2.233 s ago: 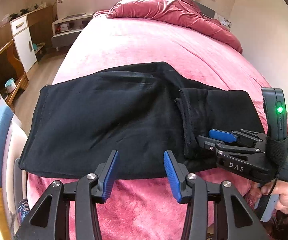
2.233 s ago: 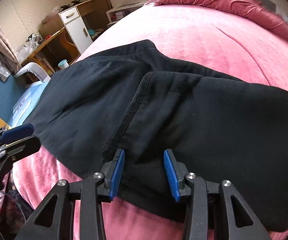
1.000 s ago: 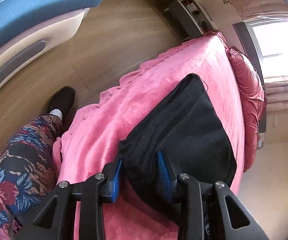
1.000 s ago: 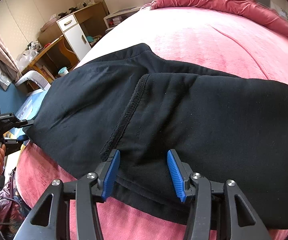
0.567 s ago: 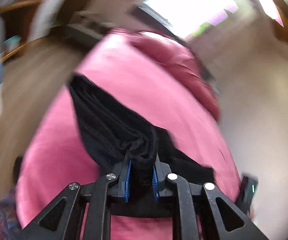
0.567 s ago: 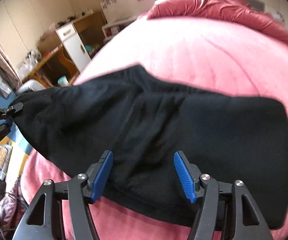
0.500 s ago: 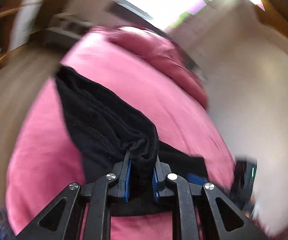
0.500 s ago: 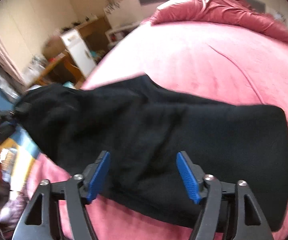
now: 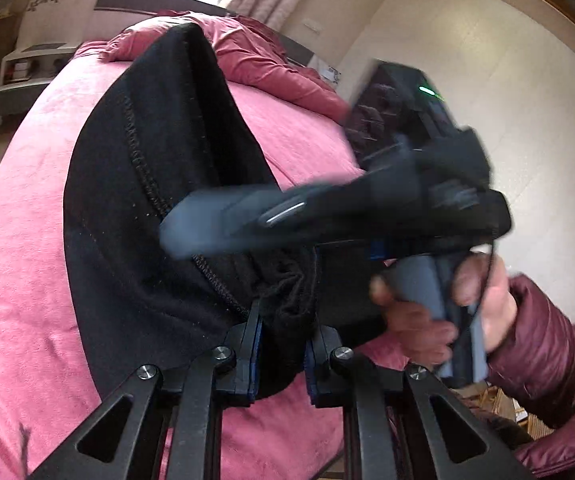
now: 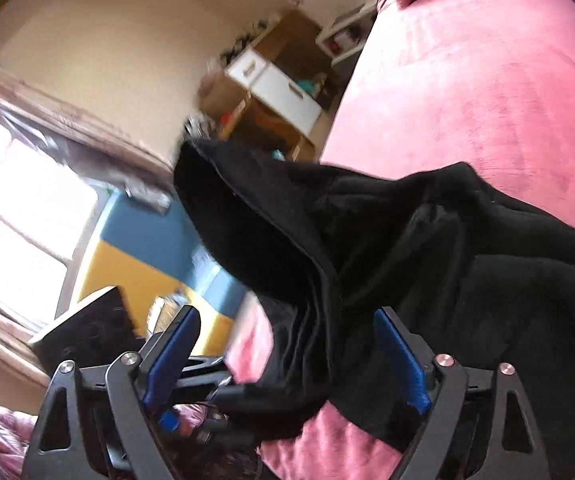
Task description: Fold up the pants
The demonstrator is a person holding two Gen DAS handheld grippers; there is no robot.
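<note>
Up front, the left gripper (image 9: 283, 344) clenches a bunched fold of the black pants (image 9: 135, 208) above the pink bed (image 9: 19, 240); the right gripper (image 10: 287, 356) gapes wide. Cloth hangs loose between its blue pads (image 10: 399, 356), unpinched.

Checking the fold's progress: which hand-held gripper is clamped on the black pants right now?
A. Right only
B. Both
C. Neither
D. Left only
D: the left hand-held gripper pinches bunched black pants, while the right hand-held gripper stands wide, pads clear of the cloth.
</note>
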